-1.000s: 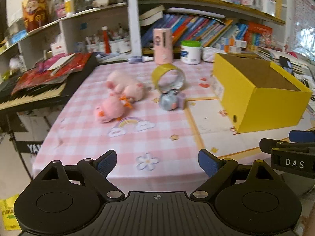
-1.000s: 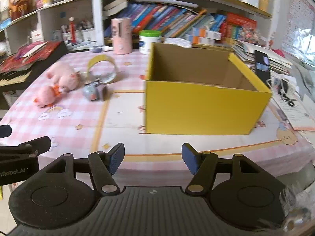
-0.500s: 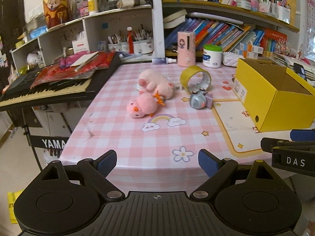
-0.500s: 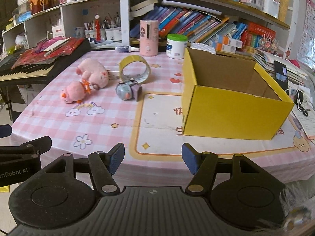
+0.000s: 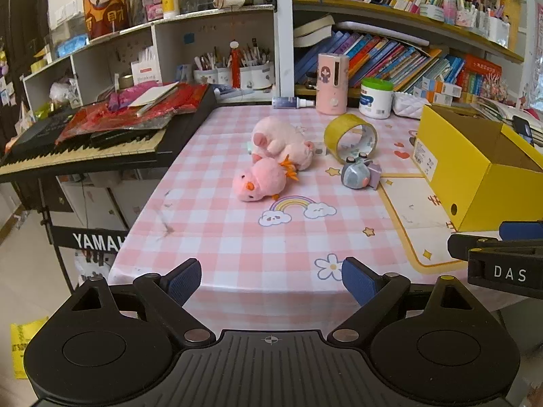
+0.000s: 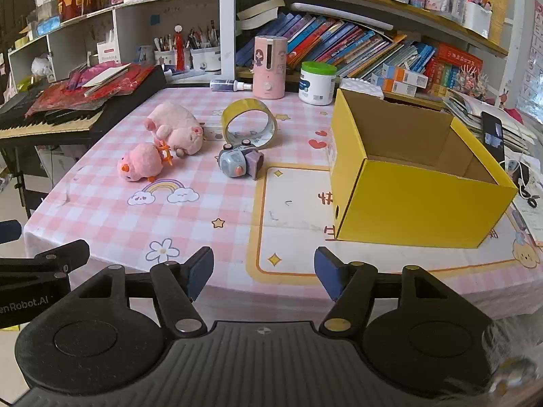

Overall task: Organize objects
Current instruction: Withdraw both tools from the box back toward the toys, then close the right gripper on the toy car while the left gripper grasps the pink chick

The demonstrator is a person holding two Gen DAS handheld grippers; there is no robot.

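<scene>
On the pink checked table [image 5: 237, 230] lie a pink plush chick [image 5: 263, 181] [image 6: 141, 162], a pale pink plush pig [image 5: 280, 142] [image 6: 176, 129], a grey toy camera [image 5: 359, 173] [image 6: 239, 162] and a yellow tape roll [image 5: 351, 137] [image 6: 249, 123]. An open, empty yellow box [image 5: 475, 169] [image 6: 414, 176] stands at the right. My left gripper [image 5: 271, 279] and right gripper [image 6: 263, 271] are both open and empty, held off the table's front edge.
A black keyboard [image 5: 85, 146] piled with red papers adjoins the table's left side. A pink dispenser [image 6: 269, 66], a white jar with green lid [image 6: 317, 83] and a small bottle [image 6: 230, 84] stand at the back before bookshelves. A phone [image 6: 492, 132] lies right of the box.
Both grippers have pulled back and up from the table, so the whole tabletop now shows. The toys, tape and box have not moved. Both stay open.
</scene>
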